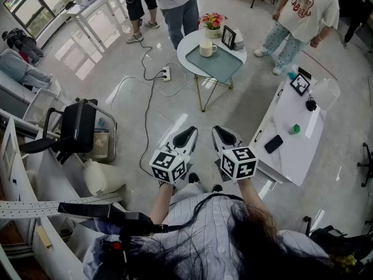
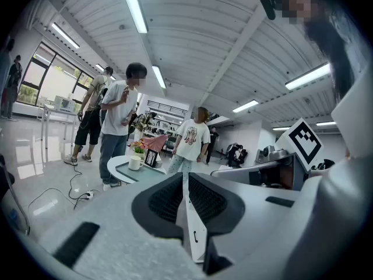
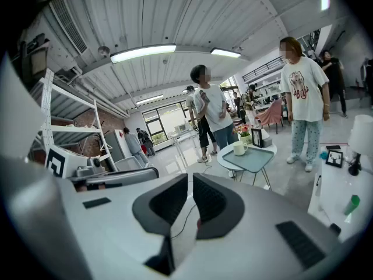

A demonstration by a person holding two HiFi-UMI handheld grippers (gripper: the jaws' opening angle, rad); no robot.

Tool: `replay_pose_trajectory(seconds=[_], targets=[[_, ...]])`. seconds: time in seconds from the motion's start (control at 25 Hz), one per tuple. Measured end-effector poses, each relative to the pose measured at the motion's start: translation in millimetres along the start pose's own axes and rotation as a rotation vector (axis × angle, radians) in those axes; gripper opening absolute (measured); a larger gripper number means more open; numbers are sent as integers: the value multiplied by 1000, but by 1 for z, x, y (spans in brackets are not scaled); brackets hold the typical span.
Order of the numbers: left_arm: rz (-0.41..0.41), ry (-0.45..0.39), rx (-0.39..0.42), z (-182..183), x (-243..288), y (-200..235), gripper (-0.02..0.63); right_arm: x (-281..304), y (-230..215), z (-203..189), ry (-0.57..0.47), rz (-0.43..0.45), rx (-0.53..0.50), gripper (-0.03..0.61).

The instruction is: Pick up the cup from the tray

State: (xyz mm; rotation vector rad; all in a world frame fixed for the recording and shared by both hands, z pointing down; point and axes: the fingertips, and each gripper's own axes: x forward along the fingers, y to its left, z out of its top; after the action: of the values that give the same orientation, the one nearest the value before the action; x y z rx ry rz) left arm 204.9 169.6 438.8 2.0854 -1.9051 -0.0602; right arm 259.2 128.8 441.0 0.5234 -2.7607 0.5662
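Observation:
A white cup (image 1: 206,48) stands on a grey-green tray (image 1: 221,66) on a small round white table (image 1: 187,46), well ahead of me across the floor. The cup (image 2: 135,163) also shows far off in the left gripper view and, as the cup (image 3: 239,149) on the tray (image 3: 252,160), in the right gripper view. My left gripper (image 1: 185,137) and right gripper (image 1: 225,137) are held side by side in front of my body, both pointing toward the table. Each gripper is shut with nothing between its jaws. The left gripper (image 2: 185,185) and right gripper (image 3: 190,198) are far from the cup.
Flowers (image 1: 213,21) and a picture frame (image 1: 228,37) share the round table. People stand behind it (image 1: 178,7) and to its right (image 1: 304,13). A power strip (image 1: 166,73) with cables lies on the floor. A long white table (image 1: 288,156) holds a phone (image 1: 273,143). A black chair (image 1: 74,128) is at left.

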Motion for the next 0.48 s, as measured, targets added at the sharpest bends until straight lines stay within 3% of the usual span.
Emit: replay_pose_trajectory(seconds=[0.48], targets=[[-24, 18, 24, 5, 3, 19, 17, 25, 10, 5, -5, -3, -5, 48]])
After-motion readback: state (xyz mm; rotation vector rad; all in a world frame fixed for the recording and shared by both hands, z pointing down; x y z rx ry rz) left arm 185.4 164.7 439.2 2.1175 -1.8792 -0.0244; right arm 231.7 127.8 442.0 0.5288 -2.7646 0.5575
